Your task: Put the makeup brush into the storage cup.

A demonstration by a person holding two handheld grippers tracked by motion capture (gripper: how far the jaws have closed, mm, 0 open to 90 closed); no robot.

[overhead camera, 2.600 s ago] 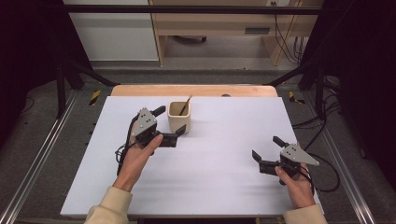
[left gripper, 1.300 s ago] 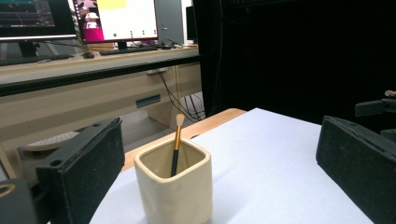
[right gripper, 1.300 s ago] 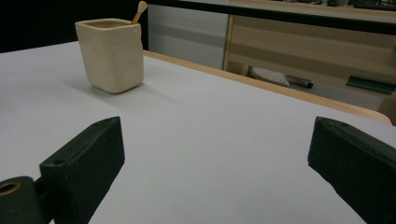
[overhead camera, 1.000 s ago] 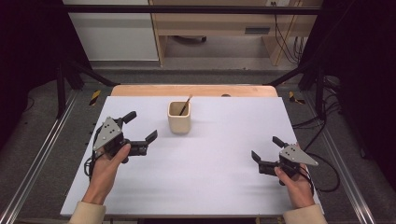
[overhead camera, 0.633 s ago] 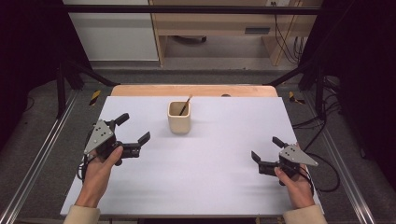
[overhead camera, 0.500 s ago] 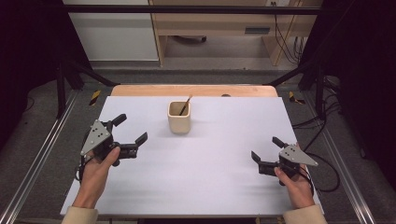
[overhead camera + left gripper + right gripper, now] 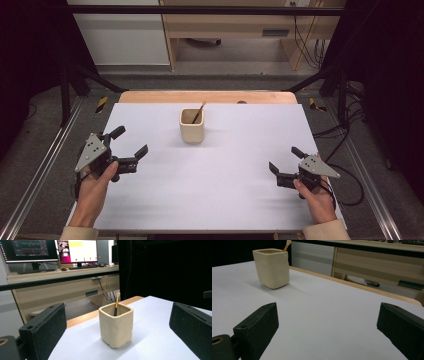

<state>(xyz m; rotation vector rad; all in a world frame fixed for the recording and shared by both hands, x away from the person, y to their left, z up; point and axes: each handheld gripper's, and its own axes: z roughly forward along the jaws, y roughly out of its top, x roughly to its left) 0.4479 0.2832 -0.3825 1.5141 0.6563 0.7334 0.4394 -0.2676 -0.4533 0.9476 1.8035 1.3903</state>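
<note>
My left hand (image 7: 95,182) comes in from the lower left and holds the left gripper (image 7: 131,146) with its jaws spread wide, pointing forward and toward the middle, its grey plate tilted outward. My right hand (image 7: 315,195) comes in from the lower right and holds the right gripper (image 7: 286,159) low, jaws also parted wide and aimed toward the left. The two are well apart, with nothing between either pair of jaws.

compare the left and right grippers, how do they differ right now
The left gripper sits at the table's left edge, its jaws pointing toward the cup; the right gripper sits near the right front corner, farther from the cup. Both are open, empty and hand-held.
</note>
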